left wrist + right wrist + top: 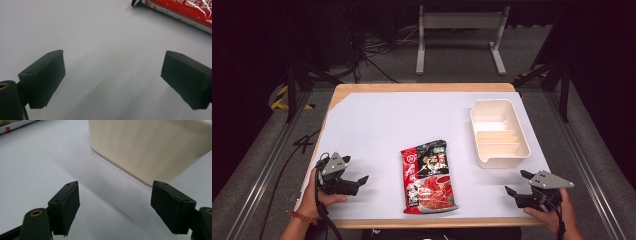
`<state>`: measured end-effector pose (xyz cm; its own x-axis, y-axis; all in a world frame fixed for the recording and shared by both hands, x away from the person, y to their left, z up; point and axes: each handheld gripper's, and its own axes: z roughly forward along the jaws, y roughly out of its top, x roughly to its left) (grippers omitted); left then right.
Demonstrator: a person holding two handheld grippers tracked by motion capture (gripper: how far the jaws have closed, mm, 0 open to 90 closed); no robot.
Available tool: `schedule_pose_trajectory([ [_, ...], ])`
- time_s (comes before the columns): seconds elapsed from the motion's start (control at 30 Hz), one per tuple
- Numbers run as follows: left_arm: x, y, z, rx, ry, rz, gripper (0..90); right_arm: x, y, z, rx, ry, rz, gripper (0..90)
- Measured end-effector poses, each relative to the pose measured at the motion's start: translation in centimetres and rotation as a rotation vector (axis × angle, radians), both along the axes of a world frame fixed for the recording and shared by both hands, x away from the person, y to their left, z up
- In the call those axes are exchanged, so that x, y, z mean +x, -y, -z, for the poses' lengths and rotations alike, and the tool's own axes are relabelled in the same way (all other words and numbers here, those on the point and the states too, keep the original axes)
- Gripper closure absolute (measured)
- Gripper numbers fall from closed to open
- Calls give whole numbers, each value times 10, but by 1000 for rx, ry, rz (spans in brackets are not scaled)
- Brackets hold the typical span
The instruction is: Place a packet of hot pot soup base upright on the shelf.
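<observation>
High view: left gripper and right gripper gape empty beside the packet

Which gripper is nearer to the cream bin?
Right. The right gripper sits just in front of the bin, near its front corner, jaws open. The left gripper is far across the table, beyond the red packet.

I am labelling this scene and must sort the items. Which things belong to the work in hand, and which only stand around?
Belong to the work:
- red food packet, flat on the table
- cream plastic tub, empty
- left claw, open
- right claw, open

Only standing around:
- white table cover
- grey metal frame on the floor behind
- cables on the floor
</observation>
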<state>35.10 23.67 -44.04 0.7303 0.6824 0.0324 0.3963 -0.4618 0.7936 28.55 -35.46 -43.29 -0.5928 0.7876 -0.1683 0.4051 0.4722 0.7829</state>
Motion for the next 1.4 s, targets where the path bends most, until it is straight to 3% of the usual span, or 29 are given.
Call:
schedule_pose_trajectory([
  [0.17, 11, 7, 2, -11, -30, 53, 96, 0, -2, 0, -8, 2, -2, 233],
  [0.23, 18, 16, -1, -12, -27, 84, 108, 0, -4, 0, -11, 2, -6, 233],
  [0.37, 32, 31, -6, -7, -68, 139, 120, 0, -7, 1, -25, -5, -11, 233],
  [0.43, 43, 44, -9, 15, -88, 140, 127, 0, -7, 2, -22, -12, -8, 236],
  [0.47, 50, 52, -12, 9, -130, 155, 129, 1, -7, 2, -18, -13, -7, 238],
  [0.57, 67, 73, -18, 4, -135, 237, 115, 1, -7, 2, -14, -14, -10, 238],
  [0.63, 77, 89, -21, 28, -140, 273, 115, 1, -7, 2, -17, -15, -12, 238],
  [0.8, 99, 120, -25, 28, -167, 361, 112, 1, -7, 2, -21, -15, -16, 236],
  [0.9, 107, 135, -21, 52, -170, 386, 111, 1, -7, 2, -20, -16, -14, 235],
  [0.93, 109, 141, -19, 81, -157, 392, 113, 1, -7, 3, -21, -15, -14, 236],
  [1.0, 116, 153, -13, 102, -199, 418, 108, 2, -8, 4, -26, -19, -14, 235],
  [1.07, 119, 162, -11, 125, -200, 420, 105, 2, -8, 4, -32, -24, -21, 235],
  [1.17, 125, 169, -9, 100, -190, 433, 114, 3, -10, 5, -39, -29, -25, 234],
  [1.27, 131, 175, -5, 74, -248, 439, 104, 3, -10, 6, -49, -34, -20, 234],
  [1.4, 131, 183, -3, 93, -260, 468, 134, 3, -10, 7, -57, -39, -21, 234],
])
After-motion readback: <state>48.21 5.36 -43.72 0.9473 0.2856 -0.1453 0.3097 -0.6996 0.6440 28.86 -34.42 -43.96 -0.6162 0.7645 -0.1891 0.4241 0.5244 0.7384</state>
